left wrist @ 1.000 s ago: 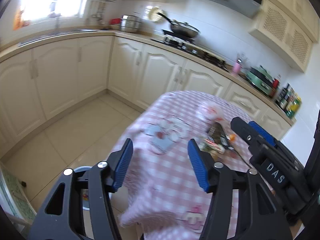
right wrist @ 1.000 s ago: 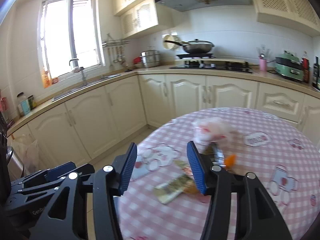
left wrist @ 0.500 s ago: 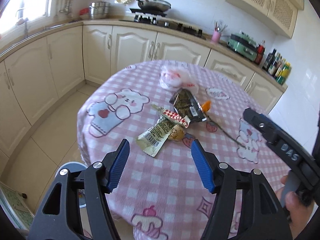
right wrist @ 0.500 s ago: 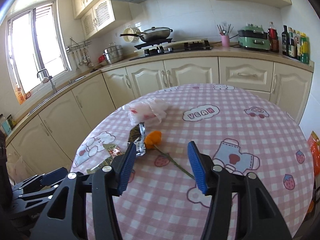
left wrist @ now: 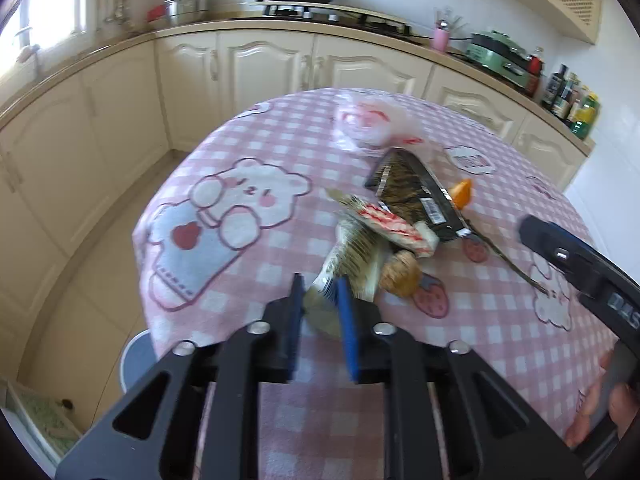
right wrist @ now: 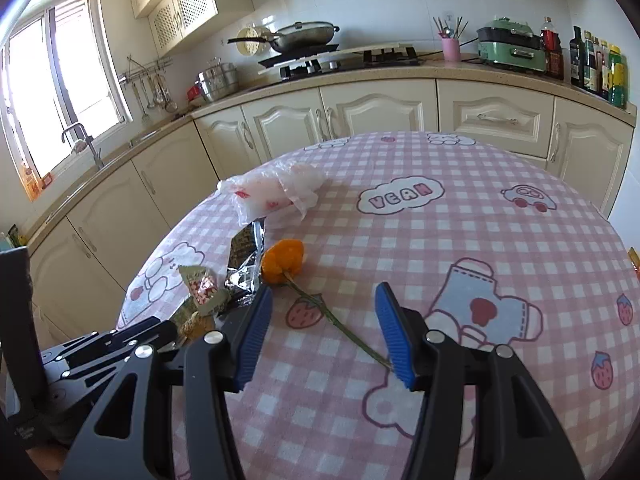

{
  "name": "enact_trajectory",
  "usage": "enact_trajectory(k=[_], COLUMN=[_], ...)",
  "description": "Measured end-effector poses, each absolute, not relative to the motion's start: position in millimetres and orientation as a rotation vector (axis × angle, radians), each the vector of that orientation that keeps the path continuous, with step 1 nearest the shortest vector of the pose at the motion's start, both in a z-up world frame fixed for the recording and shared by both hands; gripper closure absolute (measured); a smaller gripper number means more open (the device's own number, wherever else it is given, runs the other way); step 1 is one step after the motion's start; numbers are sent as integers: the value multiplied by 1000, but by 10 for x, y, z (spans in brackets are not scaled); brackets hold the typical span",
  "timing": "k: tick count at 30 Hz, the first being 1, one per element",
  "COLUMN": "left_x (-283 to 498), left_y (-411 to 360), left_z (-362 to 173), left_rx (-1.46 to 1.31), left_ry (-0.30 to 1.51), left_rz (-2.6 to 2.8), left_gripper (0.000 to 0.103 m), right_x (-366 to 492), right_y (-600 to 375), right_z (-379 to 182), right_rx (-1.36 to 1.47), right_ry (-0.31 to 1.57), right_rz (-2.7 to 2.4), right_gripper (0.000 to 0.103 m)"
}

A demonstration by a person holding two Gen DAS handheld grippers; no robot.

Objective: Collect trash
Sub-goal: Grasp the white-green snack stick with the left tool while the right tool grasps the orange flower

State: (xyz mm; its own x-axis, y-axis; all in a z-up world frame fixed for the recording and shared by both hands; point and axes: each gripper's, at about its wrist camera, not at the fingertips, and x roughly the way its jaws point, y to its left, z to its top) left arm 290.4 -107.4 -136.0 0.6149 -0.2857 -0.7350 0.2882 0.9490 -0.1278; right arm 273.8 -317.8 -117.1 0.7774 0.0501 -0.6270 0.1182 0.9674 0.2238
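Trash lies in a heap on the round table with the pink checked cloth [left wrist: 248,280]: a pale green wrapper [left wrist: 352,264], a red-and-white striped wrapper [left wrist: 384,224], a dark foil packet [left wrist: 416,192], a brown crumpled ball [left wrist: 402,276], an orange flower [right wrist: 282,260] on a thin stem [right wrist: 340,324], and a clear plastic bag [right wrist: 276,192]. My left gripper [left wrist: 320,300] is shut on the near end of the pale green wrapper. My right gripper [right wrist: 324,328] is open and empty, its fingers astride the flower stem just above the cloth.
Cream kitchen cabinets [right wrist: 380,116] and a counter with a stove, a wok and bottles curve behind the table. A round grey stool or bin [left wrist: 136,360] stands on the tiled floor by the table's left edge. The table's right half [right wrist: 520,240] carries only the printed cloth.
My left gripper has moved in to the trash heap and closed on the pale green wrapper. My right gripper has come lower and closer, now over the flower stem, still open.
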Motion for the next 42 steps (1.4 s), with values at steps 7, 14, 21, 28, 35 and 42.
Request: enact_trajectory(k=[7,14,21,28,35,42], left_x=[2803,2742,2641,2519,2446,2367], left_y=[-860,-672,-631,-549,-268,198], left_z=[-1311,-1163,-955,-781,-701,-741], left_rx=[-121,-201,-212,-206,-234,-240], left_ry=[803,763,697,644,617,608], left_rz=[-358,-413,-436,-414,-359,-239], left_gripper=[98,98,98,98,98,98], right_x=[3010,3276,3183,2899,2703,2735], right_y=[-3082,-2993,-2984,-2947,-2600,-1855], right_z=[-1284,-1412,-1352,-1042,-618,-422], right_rx=[233,182,181,195,187,159], right_ry=[775,864,823,709,615,604], right_rz=[-6,-14,18,36,135,323], right_gripper=[50,53,99,99,99,99])
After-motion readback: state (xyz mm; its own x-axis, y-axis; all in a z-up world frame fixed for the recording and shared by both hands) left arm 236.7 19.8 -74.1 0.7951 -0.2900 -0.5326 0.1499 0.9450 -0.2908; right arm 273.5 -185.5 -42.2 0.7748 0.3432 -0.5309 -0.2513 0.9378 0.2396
